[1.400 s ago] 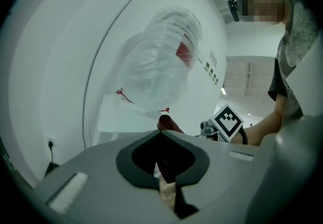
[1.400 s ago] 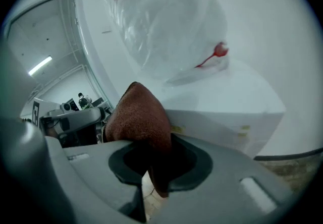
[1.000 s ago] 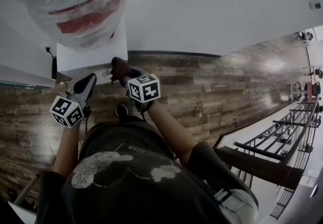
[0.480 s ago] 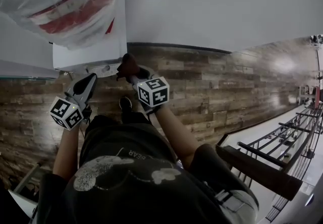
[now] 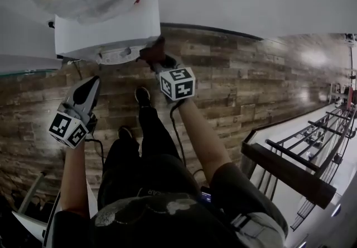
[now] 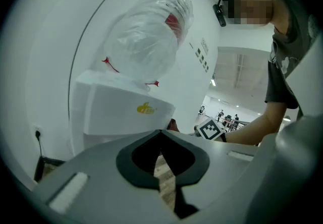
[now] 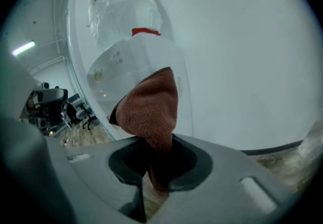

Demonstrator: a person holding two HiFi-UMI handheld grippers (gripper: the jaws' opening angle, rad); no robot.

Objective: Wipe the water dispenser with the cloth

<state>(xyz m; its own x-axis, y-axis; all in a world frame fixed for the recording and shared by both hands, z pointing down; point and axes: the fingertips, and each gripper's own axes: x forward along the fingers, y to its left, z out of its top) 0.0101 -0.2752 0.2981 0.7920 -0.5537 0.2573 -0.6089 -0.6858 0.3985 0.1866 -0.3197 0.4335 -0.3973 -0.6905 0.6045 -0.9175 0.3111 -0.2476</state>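
Head view: right gripper (image 5: 159, 63) holds rust-coloured cloth (image 5: 152, 51) at the front right corner of the water dispenser (image 5: 106, 32), seemingly touching. Left gripper (image 5: 85, 93) hangs below, apart from it.
Left gripper view: jaws together, nothing between.
Right gripper view: jaws clamped on cloth.
Wiping likely under way; how much is cleaned cannot be told.

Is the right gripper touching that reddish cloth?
Touching: the right gripper view shows the right gripper with its jaws shut on the cloth.
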